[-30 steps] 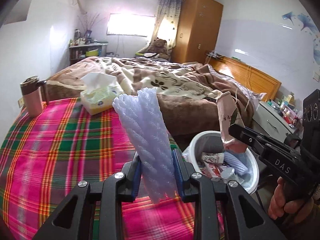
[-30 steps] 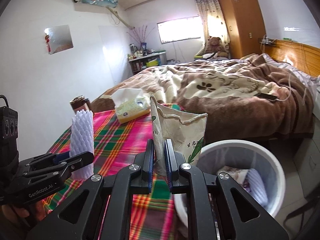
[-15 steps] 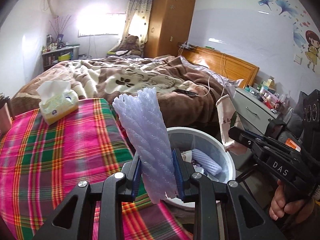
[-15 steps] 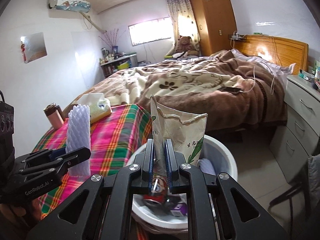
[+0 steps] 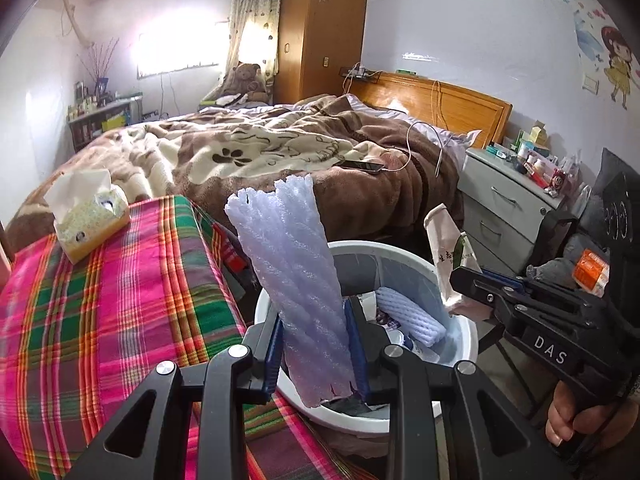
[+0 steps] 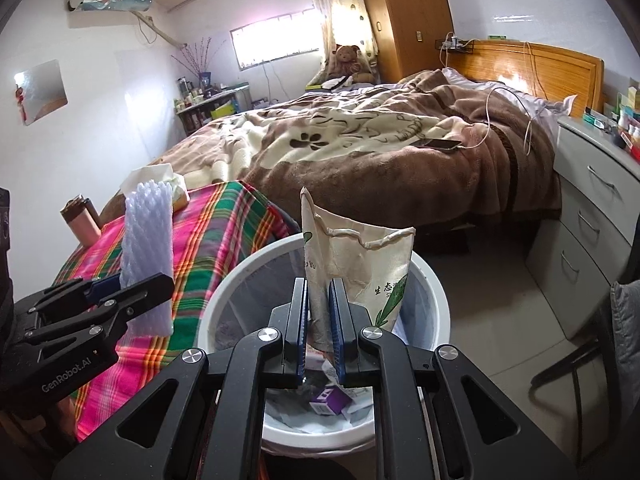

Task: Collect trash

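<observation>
We hold two pieces of trash over the white bin [image 5: 460,354] that stands on the floor against the near corner of the bench [image 5: 100,320], whose top is covered by a pink and green plaid cloth. Our left gripper [image 5: 316,348] pinches a pale lilac foam net sleeve [image 5: 292,276] low down, so most of the sleeve stands up above the jaws, just at the bin's rim on the bench side. Our right gripper [image 6: 322,332] is pressed tight on a flattened cream paper bag [image 6: 360,264] with green leaf print, upright and directly above the bin's mouth. Inside the bin lie another foam sleeve [image 5: 408,314] and a small purple carton [image 6: 330,399] among other scraps. At the far edge of the bench sit a tissue box [image 5: 90,220] and a pink tumbler [image 6: 82,224]. Beyond the bench is a bed [image 5: 280,152] under a brown blanket.
</observation>
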